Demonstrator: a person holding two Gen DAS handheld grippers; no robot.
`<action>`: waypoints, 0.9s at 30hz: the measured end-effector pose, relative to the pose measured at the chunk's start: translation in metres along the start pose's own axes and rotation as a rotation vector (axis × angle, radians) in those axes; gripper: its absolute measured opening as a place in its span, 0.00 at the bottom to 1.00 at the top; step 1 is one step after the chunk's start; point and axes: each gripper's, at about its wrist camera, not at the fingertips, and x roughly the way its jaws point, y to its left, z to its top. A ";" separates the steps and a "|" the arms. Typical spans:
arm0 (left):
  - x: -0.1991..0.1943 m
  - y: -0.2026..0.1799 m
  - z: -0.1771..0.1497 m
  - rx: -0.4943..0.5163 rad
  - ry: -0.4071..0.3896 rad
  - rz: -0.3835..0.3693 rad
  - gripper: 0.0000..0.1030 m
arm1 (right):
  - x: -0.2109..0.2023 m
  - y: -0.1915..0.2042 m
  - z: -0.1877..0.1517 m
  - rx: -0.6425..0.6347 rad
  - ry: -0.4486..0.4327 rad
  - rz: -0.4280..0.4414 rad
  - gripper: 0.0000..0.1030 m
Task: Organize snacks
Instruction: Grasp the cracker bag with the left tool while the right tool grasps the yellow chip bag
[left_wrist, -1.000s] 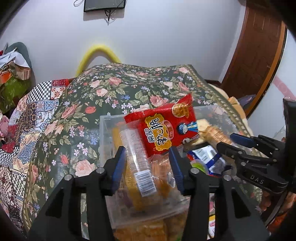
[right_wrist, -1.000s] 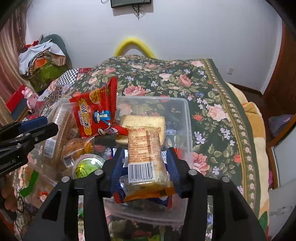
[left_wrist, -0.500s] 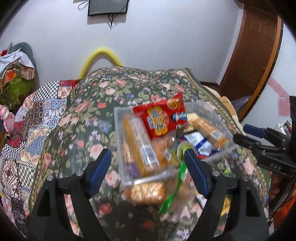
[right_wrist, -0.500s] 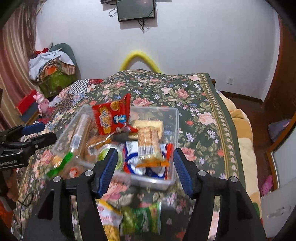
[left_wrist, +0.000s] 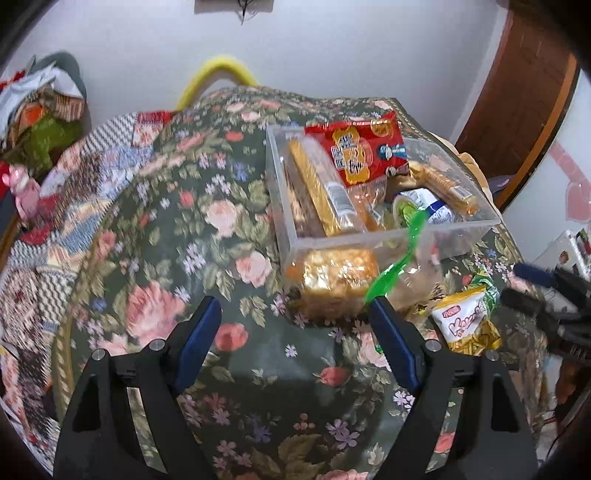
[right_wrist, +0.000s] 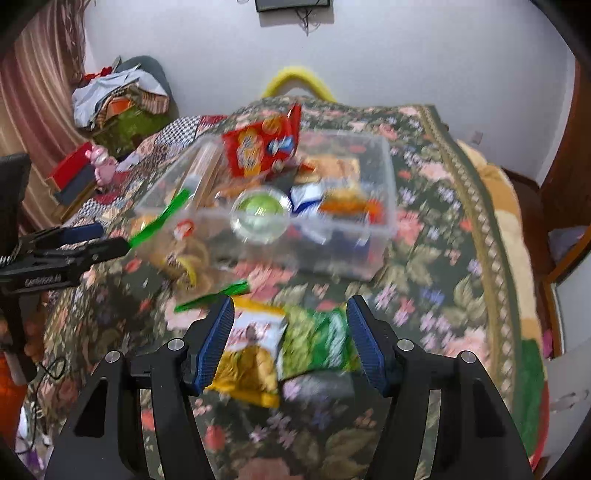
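Left wrist view: the left hand-held gripper (left_wrist: 295, 321) hangs over the floral bedspread (left_wrist: 177, 229) with its jaws spread wide and nothing between them. Ahead of it stands a clear plastic box (left_wrist: 388, 236) on the bed, packed with snacks: a red snack bag (left_wrist: 354, 147) leaning upright at the back, a long tube of biscuits (left_wrist: 321, 188) along the left wall, a blue and white packet (left_wrist: 432, 206) and a wrapped cracker stack (left_wrist: 443, 181) toward the right. Just in front of the box, touching its near wall, lies a clear bag of golden cakes (left_wrist: 332, 280) with a green strip (left_wrist: 399, 258) across it; this bag sits between the gripper and the box. To the right lies a yellow and white snack packet (left_wrist: 465, 321), and beyond it the other gripper's dark fingers (left_wrist: 532, 295) show at the edge.

In the right wrist view, much of it blurred, the right hand-held gripper (right_wrist: 291, 339) is released, its jaws apart above two packets lying side by side on the bedspread (right_wrist: 443, 280): the yellow and white snack packet (right_wrist: 251, 354) and a green snack packet (right_wrist: 321, 343). Neither pad presses on them. The plastic box (right_wrist: 384, 229) stands farther back, with a round green-topped cup (right_wrist: 260, 218) at its near wall. The left gripper's fingers (right_wrist: 103, 245) reach in from the left edge.

Around the bed: a white wall (right_wrist: 406, 55), a yellow hoop (right_wrist: 295, 75) behind the bed, a heap of clothes (right_wrist: 118, 96) at the left, and a brown door (left_wrist: 517, 92).
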 end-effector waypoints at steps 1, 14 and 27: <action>0.003 0.000 0.000 -0.002 0.007 0.005 0.80 | 0.001 0.002 -0.004 0.001 0.008 0.004 0.58; 0.041 -0.011 0.002 -0.038 0.043 0.005 0.80 | 0.016 0.010 -0.020 0.034 0.052 0.047 0.58; 0.048 -0.021 0.007 0.007 -0.034 0.026 0.47 | 0.026 0.020 -0.020 -0.010 0.051 0.044 0.45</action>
